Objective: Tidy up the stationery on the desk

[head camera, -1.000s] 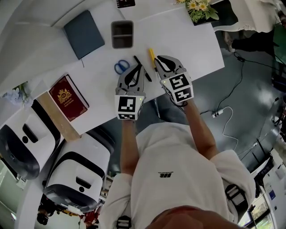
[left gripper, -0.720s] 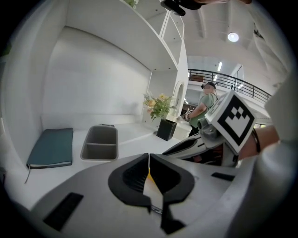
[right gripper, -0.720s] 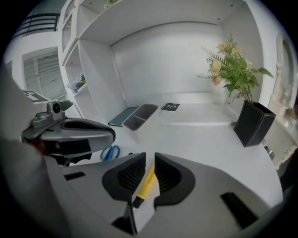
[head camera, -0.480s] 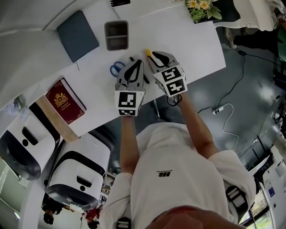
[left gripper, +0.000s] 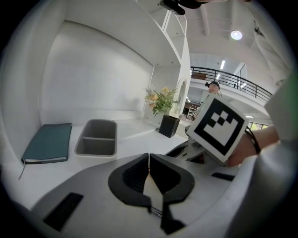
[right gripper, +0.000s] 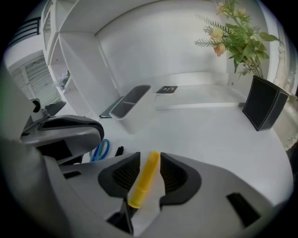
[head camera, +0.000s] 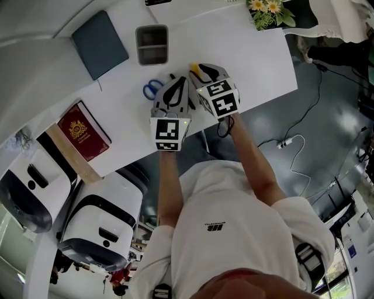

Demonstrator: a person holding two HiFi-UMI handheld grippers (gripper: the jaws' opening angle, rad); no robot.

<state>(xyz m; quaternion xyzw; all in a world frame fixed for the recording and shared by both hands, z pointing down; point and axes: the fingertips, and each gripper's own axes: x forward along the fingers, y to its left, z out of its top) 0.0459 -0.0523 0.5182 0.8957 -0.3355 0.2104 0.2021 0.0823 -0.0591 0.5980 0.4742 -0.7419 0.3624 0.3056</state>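
A person stands at the near edge of a white bench (head camera: 257, 52), holding a gripper in each hand, side by side over the middle of that edge.

The right gripper (head camera: 201, 71) tilts steeply down. Its jaws have just been opening and stand wide. A yellow marker (right gripper: 144, 179) lies between them on the bench top, pointing toward the far edge. A thin gap shows on each side of it, so the pads do not press on it. From the head view only the marker's far tip peeks out past the gripper.

The left gripper (head camera: 179, 83) sits just to the left, close enough that its marker cube fills the right side of its own view. Its jaws are closed together with nothing between them.

Just left of the yellow marker lies a black pen (right gripper: 119, 150), and beyond that a pair of blue-handled scissors (head camera: 153, 89). Both sit close by the left gripper's tips.

Farther toward the far edge stands a grey two-compartment tray (head camera: 152, 44), with bare bench between it and the marker. A dark teal notebook (head camera: 99, 44) lies to the tray's left. A small black card (right gripper: 166, 89) rests by the far edge beyond the tray.

A black pot of flowers (head camera: 269, 11) stands at the far right corner. A red book (head camera: 83, 129) lies toward the left end, near the near edge.
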